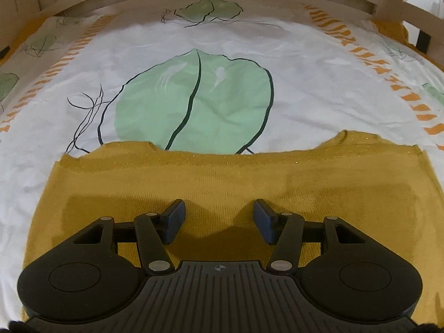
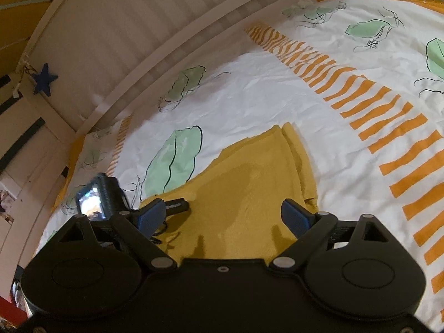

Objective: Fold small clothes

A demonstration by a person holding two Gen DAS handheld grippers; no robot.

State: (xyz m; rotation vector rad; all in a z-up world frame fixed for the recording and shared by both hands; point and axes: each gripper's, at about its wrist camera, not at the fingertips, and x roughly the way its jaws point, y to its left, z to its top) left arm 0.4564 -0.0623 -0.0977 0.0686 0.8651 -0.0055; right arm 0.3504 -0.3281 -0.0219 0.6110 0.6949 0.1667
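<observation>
Covering the bed, your white sheet [image 1: 249,41] has green leaf prints and orange stripes; a slatted white bed rail [image 2: 155,36] runs along its far edge. Your mustard knit garment [image 1: 194,174] lies flat on the sheet, right under both tools. Left tool [image 1: 219,217]: fingers spread, hanging over the knit, gripping nothing. Right tool [image 2: 224,216]: also spread, above the garment, with the left tool's tip just beyond its left finger.

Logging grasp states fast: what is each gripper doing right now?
Left gripper: open, holding nothing, over the mustard garment.
Right gripper: open, holding nothing, over the same garment on the patterned bedsheet.
</observation>
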